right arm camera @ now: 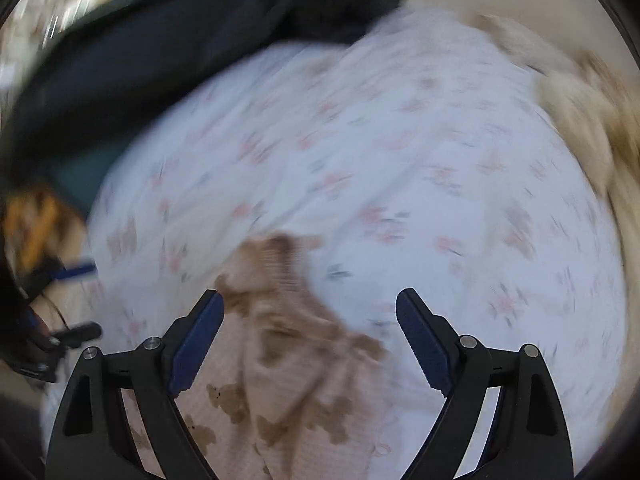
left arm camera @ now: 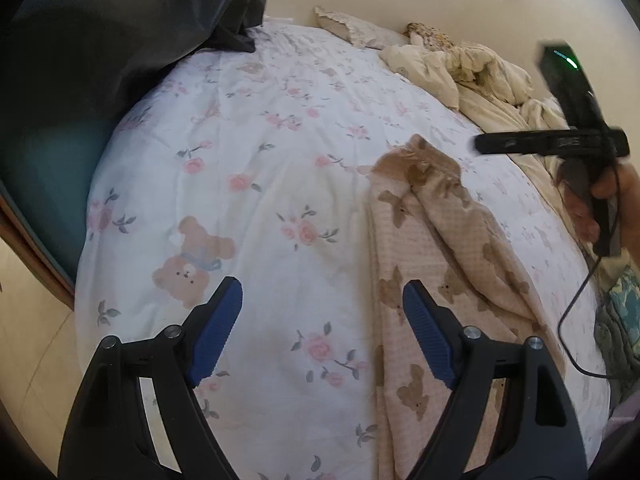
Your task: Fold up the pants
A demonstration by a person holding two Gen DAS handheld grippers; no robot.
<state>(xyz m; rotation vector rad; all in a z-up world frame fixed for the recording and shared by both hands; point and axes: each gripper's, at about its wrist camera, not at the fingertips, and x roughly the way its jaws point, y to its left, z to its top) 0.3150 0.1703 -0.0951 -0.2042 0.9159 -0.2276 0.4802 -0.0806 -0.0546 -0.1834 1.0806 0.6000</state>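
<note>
Pink checked pants with brown bear prints [left arm camera: 432, 264] lie lengthwise on the bed, loosely doubled over, with the far end bunched. My left gripper [left arm camera: 322, 320] is open and empty above the sheet, its right finger over the pants' left edge. My right gripper [right arm camera: 310, 326] is open and empty above the pants [right arm camera: 288, 364]; that view is motion-blurred. The right gripper's body [left arm camera: 576, 140], held in a hand, shows at the right of the left wrist view, raised above the bed.
The bed has a white sheet with pink roses and bears [left arm camera: 248, 184]. A dark garment [left arm camera: 120, 40] lies at the far left. Cream bedding and pillows [left arm camera: 460, 64] are piled at the far right by the wall. The bed's left edge [left arm camera: 36, 232] drops to the floor.
</note>
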